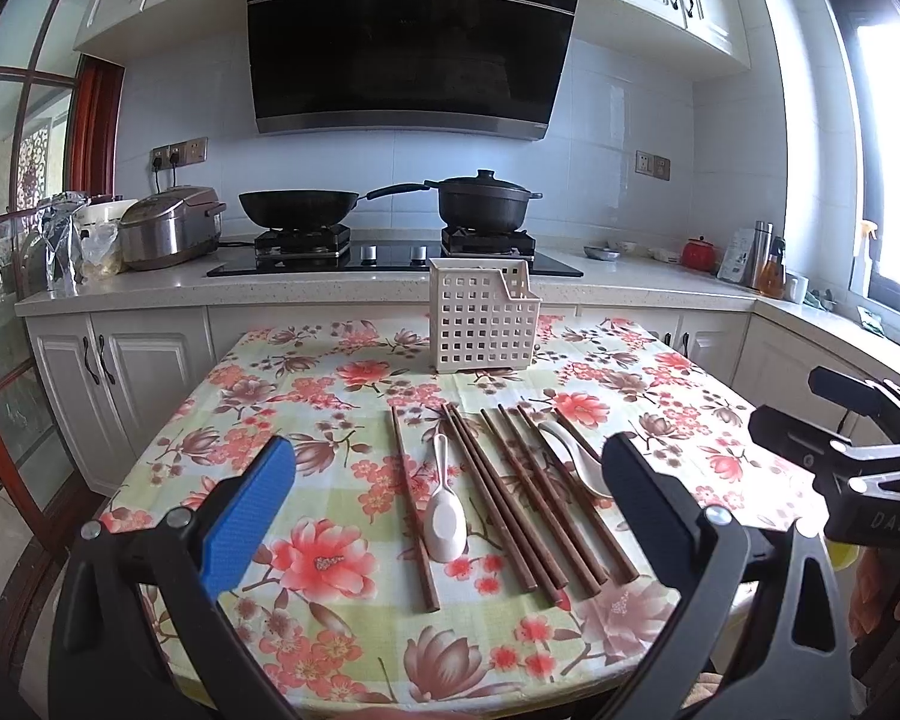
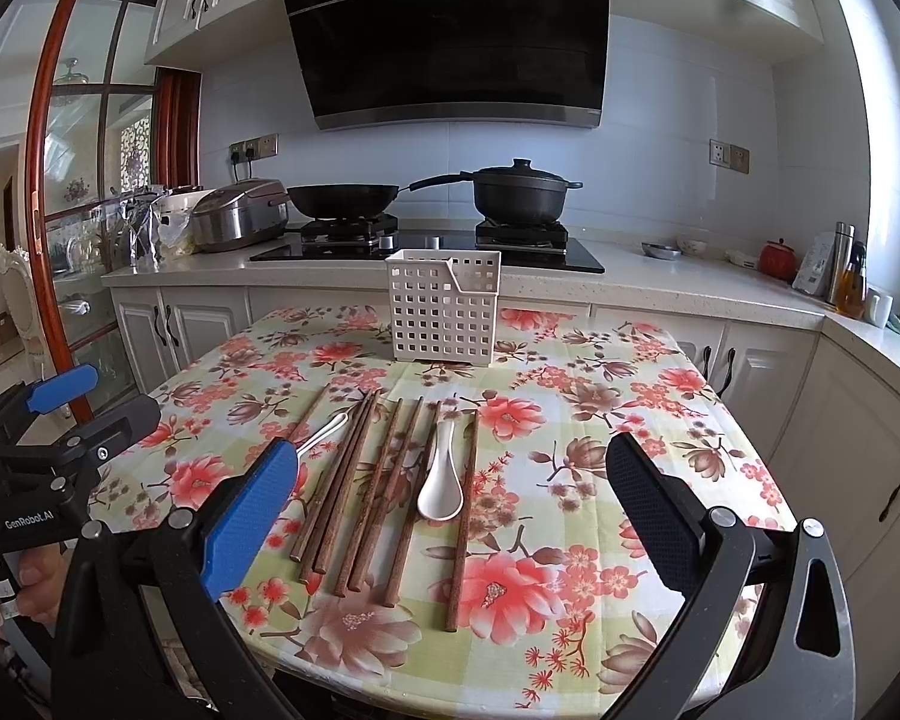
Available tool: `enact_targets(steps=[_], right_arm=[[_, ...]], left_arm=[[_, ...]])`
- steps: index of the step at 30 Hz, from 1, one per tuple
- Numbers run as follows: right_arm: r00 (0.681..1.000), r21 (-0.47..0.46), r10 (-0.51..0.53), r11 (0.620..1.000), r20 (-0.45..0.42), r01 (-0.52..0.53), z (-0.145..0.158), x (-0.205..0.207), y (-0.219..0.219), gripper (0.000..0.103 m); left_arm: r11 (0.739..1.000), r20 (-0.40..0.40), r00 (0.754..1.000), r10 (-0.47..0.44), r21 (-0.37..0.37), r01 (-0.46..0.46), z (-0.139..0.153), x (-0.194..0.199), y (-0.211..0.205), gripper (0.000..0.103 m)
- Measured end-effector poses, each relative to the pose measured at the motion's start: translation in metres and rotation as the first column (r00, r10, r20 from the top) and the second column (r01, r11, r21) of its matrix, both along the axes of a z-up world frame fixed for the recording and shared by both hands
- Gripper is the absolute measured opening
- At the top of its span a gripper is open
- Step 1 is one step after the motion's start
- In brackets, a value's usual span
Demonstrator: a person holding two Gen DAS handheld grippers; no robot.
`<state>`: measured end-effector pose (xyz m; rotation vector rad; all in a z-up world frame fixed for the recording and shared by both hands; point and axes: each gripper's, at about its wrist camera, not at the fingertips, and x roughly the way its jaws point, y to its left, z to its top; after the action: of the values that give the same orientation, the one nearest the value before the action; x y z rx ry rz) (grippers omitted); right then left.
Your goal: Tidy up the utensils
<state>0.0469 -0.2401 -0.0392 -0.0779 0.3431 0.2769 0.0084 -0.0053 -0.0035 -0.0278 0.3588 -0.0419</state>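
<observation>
Both tongs hang wide open and empty above the near edge of the floral-clothed table [image 1: 258, 372]. The left tongs [image 1: 450, 480] frame a white ceramic spoon [image 1: 444, 516] at lower centre. The right tongs [image 2: 453, 483] frame the other white spoon [image 2: 441, 480]. Dark wooden chopsticks [image 2: 384, 480] lie lengthwise, pointing away toward the white perforated plastic holder [image 2: 444, 312] at centre frame. Each spoon looks nearest its own tongs.

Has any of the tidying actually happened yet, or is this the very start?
Looks like the start. The white basket appears empty. Nothing is in hand: the left gripper and right gripper are both open. Left to do: the wooden chopsticks and two white spoons lie on the tablecloth.
</observation>
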Motion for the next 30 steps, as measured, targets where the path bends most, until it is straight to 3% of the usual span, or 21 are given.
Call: enact_targets(steps=[9, 17, 20, 22, 27, 30], right_arm=[[1.0, 0.004, -0.008, 1.0, -0.013, 0.008, -0.004, 0.004, -0.003, 0.096], [0.995, 0.024, -0.049, 0.998, -0.087, 0.051, -0.015, 0.027, -0.019, 0.096], [0.99, 0.021, -0.05, 0.998, -0.132, 0.053, -0.025, 0.045, -0.022, 0.096], [0.983, 0.0, -0.045, 0.999, -0.178, 0.046, -0.034, 0.064, -0.018, 0.096], [0.963, -0.01, -0.009, 1.0, -0.271, 0.007, -0.052, 0.107, -0.004, 0.096], [0.942, -0.014, 0.018, 1.0, -0.334, -0.025, -0.063, 0.135, 0.007, 0.093]], left_arm=[[1.0, -0.012, 1.0, 0.006, -0.002, -0.006, -0.003, 0.002, -0.001, 0.099], [0.999, -0.113, 0.993, 0.046, 0.0, -0.046, -0.013, 0.021, 0.008, 0.099], [0.999, -0.209, 0.978, 0.013, -0.029, -0.02, -0.026, 0.042, 0.014, 0.099], [1.0, -0.263, 0.965, 0.005, -0.005, -0.007, -0.036, 0.058, 0.014, 0.099], [1.0, -0.324, 0.946, -0.007, 0.0, 0.008, -0.055, 0.085, 0.02, 0.099], [0.999, -0.415, 0.909, -0.046, -0.044, 0.031, -0.068, 0.109, 0.027, 0.099]])
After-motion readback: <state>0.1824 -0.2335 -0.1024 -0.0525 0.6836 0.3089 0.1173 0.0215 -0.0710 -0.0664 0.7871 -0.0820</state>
